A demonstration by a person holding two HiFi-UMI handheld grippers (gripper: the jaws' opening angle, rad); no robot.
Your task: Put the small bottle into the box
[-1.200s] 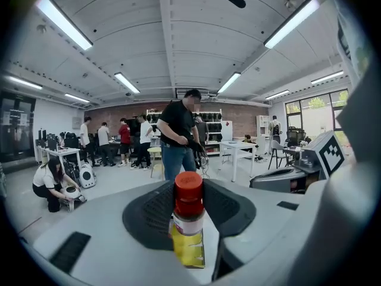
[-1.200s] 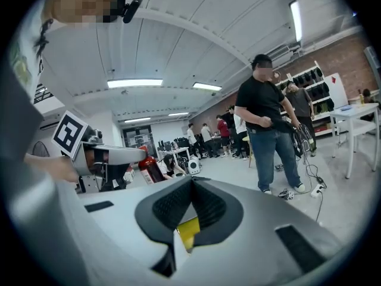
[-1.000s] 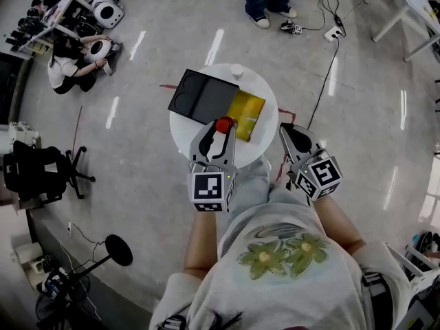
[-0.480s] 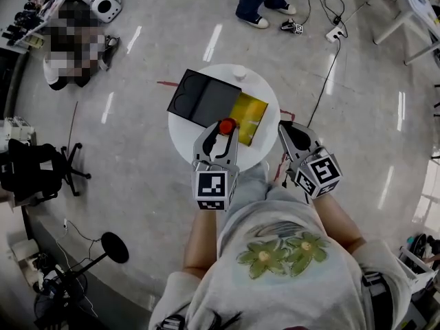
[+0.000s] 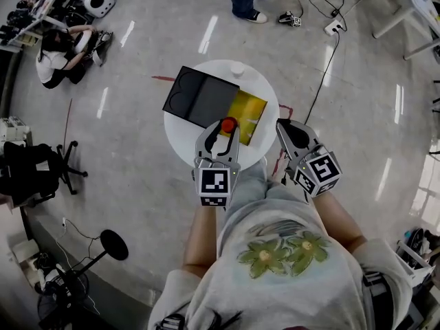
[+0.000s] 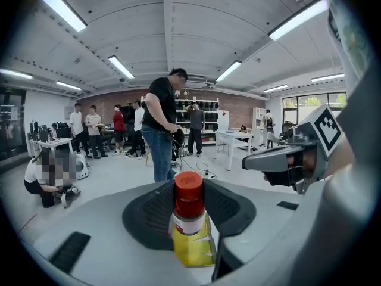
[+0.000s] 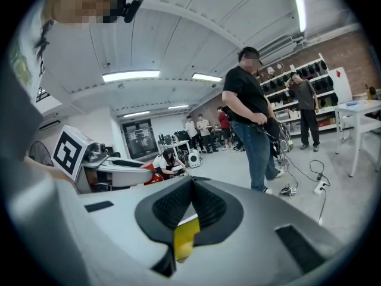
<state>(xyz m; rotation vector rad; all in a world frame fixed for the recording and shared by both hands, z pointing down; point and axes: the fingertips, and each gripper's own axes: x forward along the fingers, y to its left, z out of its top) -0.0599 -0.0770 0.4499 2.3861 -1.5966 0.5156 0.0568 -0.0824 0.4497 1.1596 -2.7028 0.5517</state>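
Small bottle (image 6: 189,219) pinched between left gripper (image 5: 221,129) fingers, right gripper (image 7: 191,186) closed

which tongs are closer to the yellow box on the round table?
Left. Left tongs, gripping the red-capped small bottle, reach the yellow box's near edge; right tongs hang off to its right.

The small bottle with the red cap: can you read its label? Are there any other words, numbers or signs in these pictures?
Label on the small bottle: a white and red band, print too blurred to read.
On the left marker cube and the right marker cube: black-and-white square patterns, not letters or numbers.
On the yellow box: no print that can be made out.
So there is no readable text in any view.
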